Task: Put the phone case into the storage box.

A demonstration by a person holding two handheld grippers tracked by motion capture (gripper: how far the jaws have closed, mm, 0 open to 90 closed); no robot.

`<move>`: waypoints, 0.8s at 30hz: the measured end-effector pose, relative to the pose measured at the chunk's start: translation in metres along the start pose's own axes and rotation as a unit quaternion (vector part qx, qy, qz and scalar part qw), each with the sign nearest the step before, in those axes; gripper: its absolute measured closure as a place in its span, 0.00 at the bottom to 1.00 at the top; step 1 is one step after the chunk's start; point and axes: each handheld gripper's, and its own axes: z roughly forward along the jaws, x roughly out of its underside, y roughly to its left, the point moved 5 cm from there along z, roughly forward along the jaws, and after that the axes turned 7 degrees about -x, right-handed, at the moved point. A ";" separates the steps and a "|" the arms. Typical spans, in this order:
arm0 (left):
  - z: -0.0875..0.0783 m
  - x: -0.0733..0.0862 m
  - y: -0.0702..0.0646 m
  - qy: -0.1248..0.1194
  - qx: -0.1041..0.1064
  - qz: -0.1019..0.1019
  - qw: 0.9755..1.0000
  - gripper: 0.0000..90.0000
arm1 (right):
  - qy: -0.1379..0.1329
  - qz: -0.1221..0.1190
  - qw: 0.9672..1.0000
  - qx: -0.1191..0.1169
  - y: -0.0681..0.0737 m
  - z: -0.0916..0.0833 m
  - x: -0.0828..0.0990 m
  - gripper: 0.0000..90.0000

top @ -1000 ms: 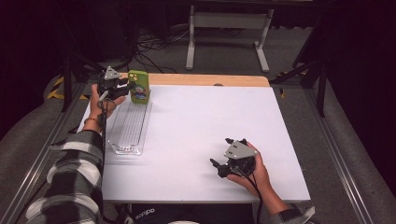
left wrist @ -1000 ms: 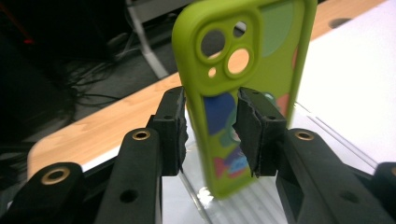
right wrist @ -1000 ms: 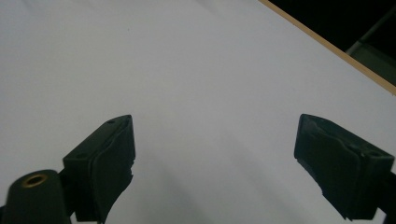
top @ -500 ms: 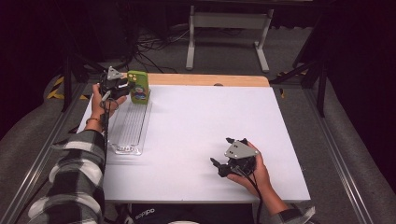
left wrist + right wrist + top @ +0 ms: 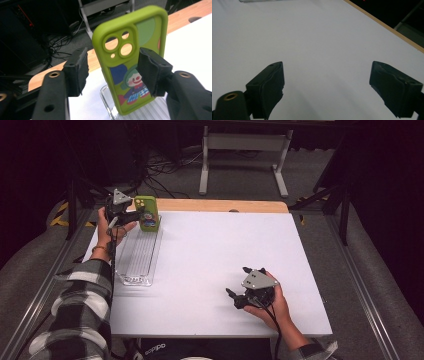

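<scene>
Matt green rubbery phone case, clear ribbed plastic tray, smooth white table with wooden edge

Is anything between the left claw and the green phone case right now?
Nothing visible. The green phone case stands upright in the clear tray, directly between the left claw's jaws, which have just been opening; a gap shows beside one pad.

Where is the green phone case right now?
In the high view, the green phone case stands upright at the clear tray's far end, far-left on the table, between the left gripper's opened jaws.
</scene>
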 end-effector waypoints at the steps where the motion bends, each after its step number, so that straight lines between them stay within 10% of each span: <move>1: -0.001 -0.001 0.000 -0.005 0.001 0.000 1.000 0.47 | -0.001 0.001 1.000 0.000 0.000 0.000 0.000 0.15; 24: -0.007 -0.015 0.005 -0.033 -0.020 -0.019 0.999 0.38 | -0.002 0.001 1.000 0.002 -0.002 0.000 0.000 0.15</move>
